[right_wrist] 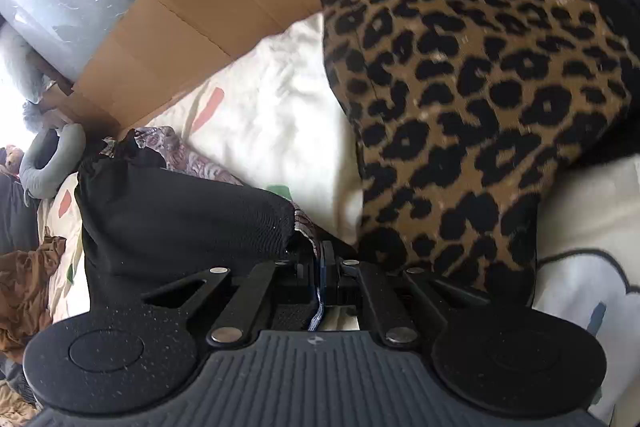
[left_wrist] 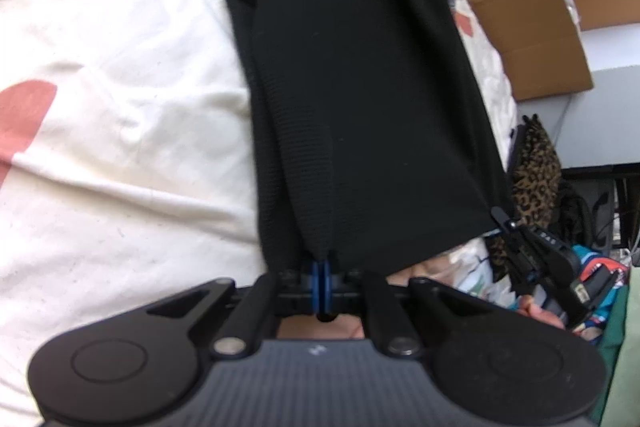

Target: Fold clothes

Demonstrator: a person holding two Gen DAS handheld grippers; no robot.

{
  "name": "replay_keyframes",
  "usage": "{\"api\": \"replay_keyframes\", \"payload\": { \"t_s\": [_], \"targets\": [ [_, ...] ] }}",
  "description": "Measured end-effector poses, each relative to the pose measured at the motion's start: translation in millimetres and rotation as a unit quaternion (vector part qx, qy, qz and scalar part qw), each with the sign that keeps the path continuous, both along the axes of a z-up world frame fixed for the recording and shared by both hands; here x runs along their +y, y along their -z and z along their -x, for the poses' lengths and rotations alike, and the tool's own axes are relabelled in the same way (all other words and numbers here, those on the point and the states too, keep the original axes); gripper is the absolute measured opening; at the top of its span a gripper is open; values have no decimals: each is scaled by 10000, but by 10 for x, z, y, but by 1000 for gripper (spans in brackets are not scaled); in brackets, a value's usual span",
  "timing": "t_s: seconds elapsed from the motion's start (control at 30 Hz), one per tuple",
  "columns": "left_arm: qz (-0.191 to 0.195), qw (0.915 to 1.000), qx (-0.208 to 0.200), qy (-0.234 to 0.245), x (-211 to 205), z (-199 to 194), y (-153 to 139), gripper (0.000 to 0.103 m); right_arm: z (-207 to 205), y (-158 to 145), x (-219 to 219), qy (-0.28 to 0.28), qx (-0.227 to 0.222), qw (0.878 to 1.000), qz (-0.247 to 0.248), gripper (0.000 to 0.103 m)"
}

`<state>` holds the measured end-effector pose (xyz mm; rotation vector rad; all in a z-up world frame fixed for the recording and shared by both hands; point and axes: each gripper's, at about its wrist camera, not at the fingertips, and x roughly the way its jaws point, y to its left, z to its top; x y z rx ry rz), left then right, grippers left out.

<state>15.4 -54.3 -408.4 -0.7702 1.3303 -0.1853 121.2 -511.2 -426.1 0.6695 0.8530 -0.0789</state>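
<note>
A black ribbed garment lies lengthwise on the white printed bedsheet, running away from me. My left gripper is shut on its near hem, with the blue pads pinched together on the cloth. At the garment's near right corner, my right gripper is shut on the fabric too. In the right wrist view the right gripper clamps the corner of the black garment, and a strip of patterned cloth shows between its fingers.
A leopard-print garment lies close on the right of the right gripper. Cardboard boxes stand beside the bed's far right edge. A brown cloth and a grey cushion lie further off. Clutter fills the floor at the right.
</note>
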Motion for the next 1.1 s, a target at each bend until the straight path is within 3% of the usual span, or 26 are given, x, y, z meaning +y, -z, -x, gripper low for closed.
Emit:
{"api": "replay_keyframes", "payload": {
  "t_s": [0.33,0.53,0.63,0.7,0.77,0.93,1.1],
  "targets": [
    [-87,9999,66,83,44,-44,80,3,40,84,-3,-86,71,9999,-128,1],
    [-180,9996,96,173,16,-70,62,3,104,81,-79,164,153,9994,-267,7],
    [-200,9993,212,233,-20,-96,73,7,156,31,-109,200,165,9994,-208,8],
    [-319,9982,399,325,-2,-116,23,11,193,-21,-129,234,191,9994,-148,8],
    [-549,9961,493,475,16,-145,-76,26,235,-101,-147,266,166,9995,-51,8],
    [-948,9935,260,578,279,-394,-408,33,268,-267,-188,288,26,9995,101,8],
    [-1392,9883,-155,611,392,-907,-681,33,180,-332,-171,253,-55,9996,123,8]
  ]
}}
